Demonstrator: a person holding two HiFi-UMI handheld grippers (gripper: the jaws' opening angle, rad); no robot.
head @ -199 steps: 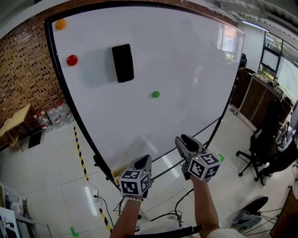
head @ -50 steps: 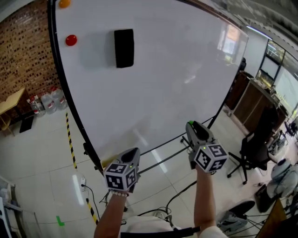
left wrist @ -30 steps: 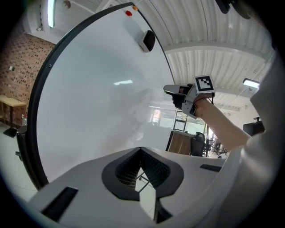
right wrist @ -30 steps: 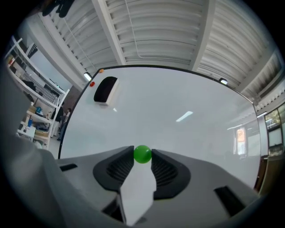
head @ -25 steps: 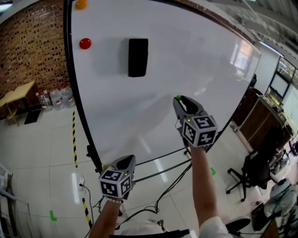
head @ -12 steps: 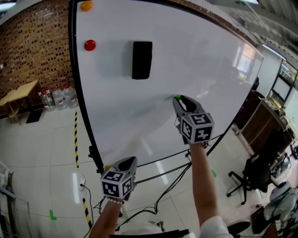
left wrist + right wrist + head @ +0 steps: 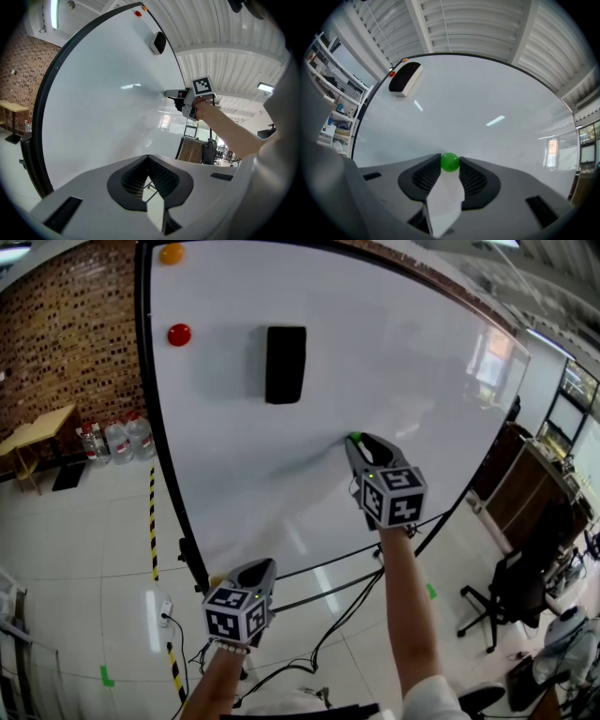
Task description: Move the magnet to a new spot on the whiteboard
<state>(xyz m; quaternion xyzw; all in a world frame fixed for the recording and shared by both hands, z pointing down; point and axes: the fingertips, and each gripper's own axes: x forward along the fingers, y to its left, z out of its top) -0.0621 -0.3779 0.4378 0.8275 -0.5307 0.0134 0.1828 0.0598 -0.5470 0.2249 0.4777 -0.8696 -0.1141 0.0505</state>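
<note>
Small round green magnet (image 7: 450, 161), glossy, clamped between right tongs (image 7: 359, 442)

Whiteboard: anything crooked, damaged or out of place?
Nothing stands out. The whiteboard looks clean; the eraser hangs upright, the red magnet and orange magnet sit near its top-left edge, and the right gripper is closed on the green magnet at the board.

free: whiteboard (image 7: 412, 381) right, lower parts | obstacles: eraser (image 7: 285, 364), red magnet (image 7: 178, 335), orange magnet (image 7: 172, 253) upper left
</note>
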